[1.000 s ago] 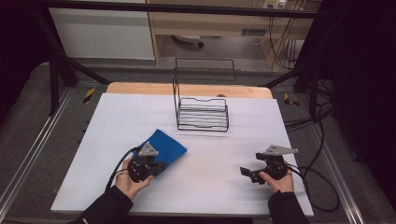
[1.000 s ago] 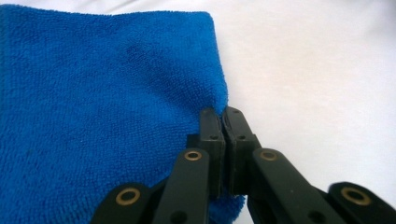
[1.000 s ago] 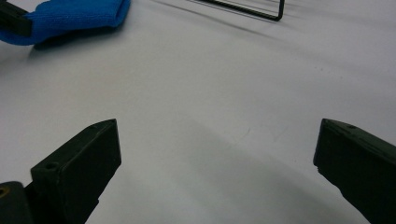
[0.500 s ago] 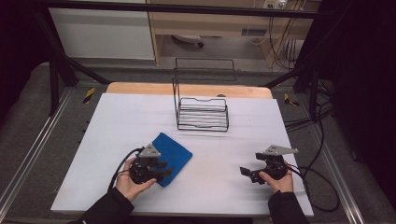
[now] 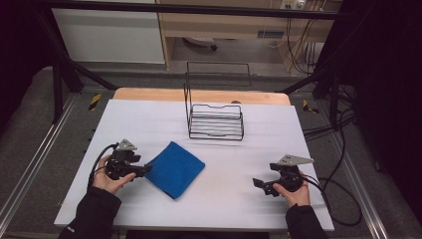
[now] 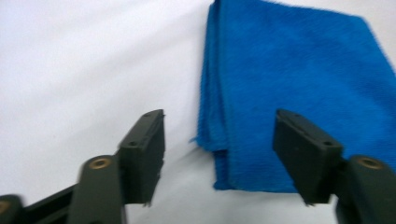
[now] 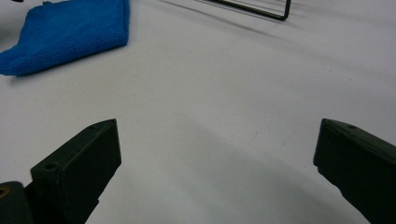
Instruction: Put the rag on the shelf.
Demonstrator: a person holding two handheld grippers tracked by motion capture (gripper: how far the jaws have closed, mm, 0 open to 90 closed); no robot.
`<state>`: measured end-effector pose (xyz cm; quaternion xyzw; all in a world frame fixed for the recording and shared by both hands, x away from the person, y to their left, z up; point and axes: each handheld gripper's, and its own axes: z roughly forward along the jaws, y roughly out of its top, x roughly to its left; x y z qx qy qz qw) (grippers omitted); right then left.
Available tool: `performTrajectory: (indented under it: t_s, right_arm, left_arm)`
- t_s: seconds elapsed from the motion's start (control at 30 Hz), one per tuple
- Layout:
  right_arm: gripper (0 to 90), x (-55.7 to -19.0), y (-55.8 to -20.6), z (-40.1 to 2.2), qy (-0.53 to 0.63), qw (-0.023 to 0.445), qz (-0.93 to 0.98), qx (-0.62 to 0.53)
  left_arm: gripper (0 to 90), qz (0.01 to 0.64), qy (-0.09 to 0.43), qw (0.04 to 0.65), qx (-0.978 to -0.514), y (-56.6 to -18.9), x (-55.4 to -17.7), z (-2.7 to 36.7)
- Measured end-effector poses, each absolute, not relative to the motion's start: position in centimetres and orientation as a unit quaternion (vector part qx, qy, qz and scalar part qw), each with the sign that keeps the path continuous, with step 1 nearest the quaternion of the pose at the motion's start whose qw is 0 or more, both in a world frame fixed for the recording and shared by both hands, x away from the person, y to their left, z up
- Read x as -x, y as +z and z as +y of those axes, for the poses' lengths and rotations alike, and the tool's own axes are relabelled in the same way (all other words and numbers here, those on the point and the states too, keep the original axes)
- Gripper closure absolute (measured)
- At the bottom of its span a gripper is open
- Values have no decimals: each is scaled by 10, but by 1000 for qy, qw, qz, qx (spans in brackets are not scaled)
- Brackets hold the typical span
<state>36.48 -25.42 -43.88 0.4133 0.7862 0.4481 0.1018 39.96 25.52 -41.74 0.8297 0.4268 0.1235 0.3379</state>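
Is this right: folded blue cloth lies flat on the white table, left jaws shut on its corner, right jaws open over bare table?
Not quite. The left gripper is open: the left gripper view shows its jaws spread at the corner of the folded blue cloth, not clamping. The rest stands.

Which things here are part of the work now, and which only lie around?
In use:
folded blue terry cloth
left gripper, open at its corner
right gripper, open

Lying about:
black wire rack
yellow-black tape marks on the floor
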Motion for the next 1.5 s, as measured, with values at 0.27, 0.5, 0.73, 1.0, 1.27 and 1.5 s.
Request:
performTrajectory:
  t_s: [0.27,0.5,0.73,1.0,1.27,1.5]
  right_arm:
    - [5,-366,-432,-230,450,114,781,-418]
    - [15,-375,-424,-193,429,133,786,-424]
    - [79,-384,-419,-153,431,129,796,-406]
    - [252,-404,-426,-94,414,122,804,-408]
    - [445,-416,-442,-71,398,112,798,-439]
    - [584,-417,-451,-67,387,94,799,-451]
  left_arm:
    - [563,431,105,323,-836,-433,-410,251]
    - [661,430,97,325,-837,-436,-408,250]
    - [700,425,94,324,-840,-439,-408,248]
    - [769,429,95,318,-840,-438,-405,243]
    - [795,428,102,308,-843,-438,-404,240]
    - [834,419,105,304,-849,-437,-403,237]
